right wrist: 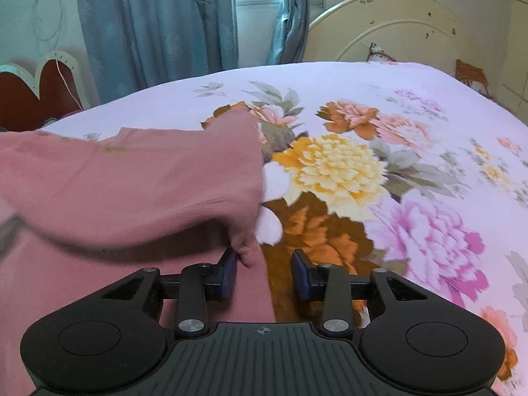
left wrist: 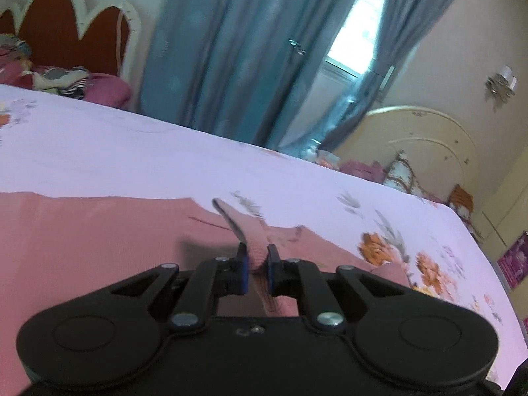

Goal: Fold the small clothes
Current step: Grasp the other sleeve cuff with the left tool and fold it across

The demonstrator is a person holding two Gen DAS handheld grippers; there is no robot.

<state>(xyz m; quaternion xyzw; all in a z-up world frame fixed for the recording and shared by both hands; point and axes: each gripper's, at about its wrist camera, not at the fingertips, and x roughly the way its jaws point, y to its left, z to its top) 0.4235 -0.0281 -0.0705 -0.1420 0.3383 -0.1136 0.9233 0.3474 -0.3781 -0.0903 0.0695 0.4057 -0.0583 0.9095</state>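
Note:
A pink ribbed garment [left wrist: 99, 247] lies spread on the floral bed sheet [left wrist: 165, 151]. My left gripper [left wrist: 257, 260] is shut on a bunched fold of it, and the pinched cloth stands up between the blue pads. In the right wrist view the same pink garment [right wrist: 132, 181] drapes from the left, raised in a fold, with a puckered corner hanging down by the left fingertip [right wrist: 229, 260]. My right gripper [right wrist: 264, 259] stands open over the garment's edge. The cloth touches only the left pad, and the right pad is over bare sheet [right wrist: 363, 171].
Blue curtains [left wrist: 231, 49] and a bright window hang behind the bed. A cream headboard [right wrist: 396, 26] stands at the far right, a red and white one [left wrist: 66, 23] at the far left with bundled bedding [left wrist: 49, 76]. The flowered sheet stretches to the right of the garment.

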